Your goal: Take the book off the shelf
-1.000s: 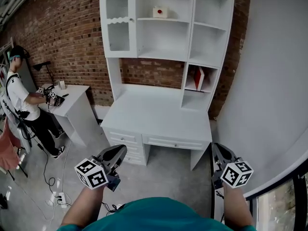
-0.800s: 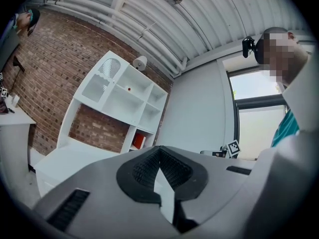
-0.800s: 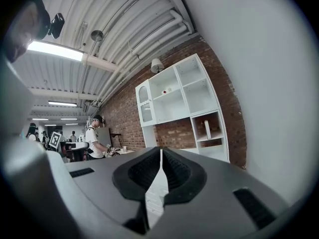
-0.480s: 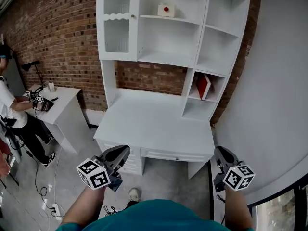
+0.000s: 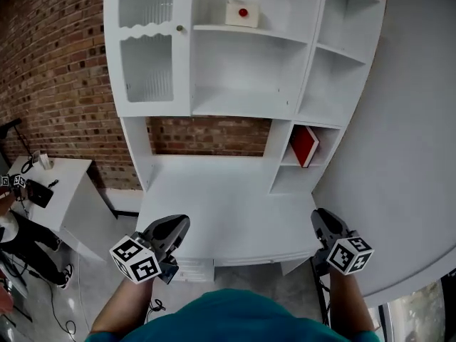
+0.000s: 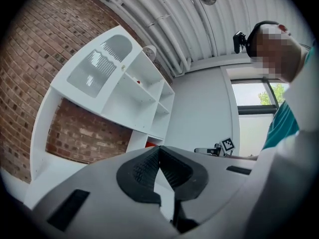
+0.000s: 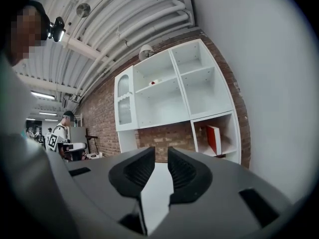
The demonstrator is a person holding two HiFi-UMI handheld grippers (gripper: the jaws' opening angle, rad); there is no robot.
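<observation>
A red book (image 5: 304,145) leans upright in the low right cubby of the white shelf unit (image 5: 235,105); it also shows in the right gripper view (image 7: 214,139) and as a red sliver in the left gripper view (image 6: 151,144). My left gripper (image 5: 179,223) hovers by the desk's front edge at the left, its jaws (image 6: 159,151) shut on nothing. My right gripper (image 5: 318,216) is at the desk's front right corner, well short of the book. Its jaws (image 7: 161,156) have just been opening, and a narrow empty gap stands between them.
The white desk top (image 5: 214,198) lies bare under the shelves. A small white box with a red dot (image 5: 238,13) sits on an upper shelf beside a glass-door cabinet (image 5: 146,55). A grey wall (image 5: 406,120) closes the right; a small white table (image 5: 60,184) stands left.
The desk and shelves have come much nearer; both grippers now reach the desk's front edge instead of hanging over the floor. The book looks larger and closer.
</observation>
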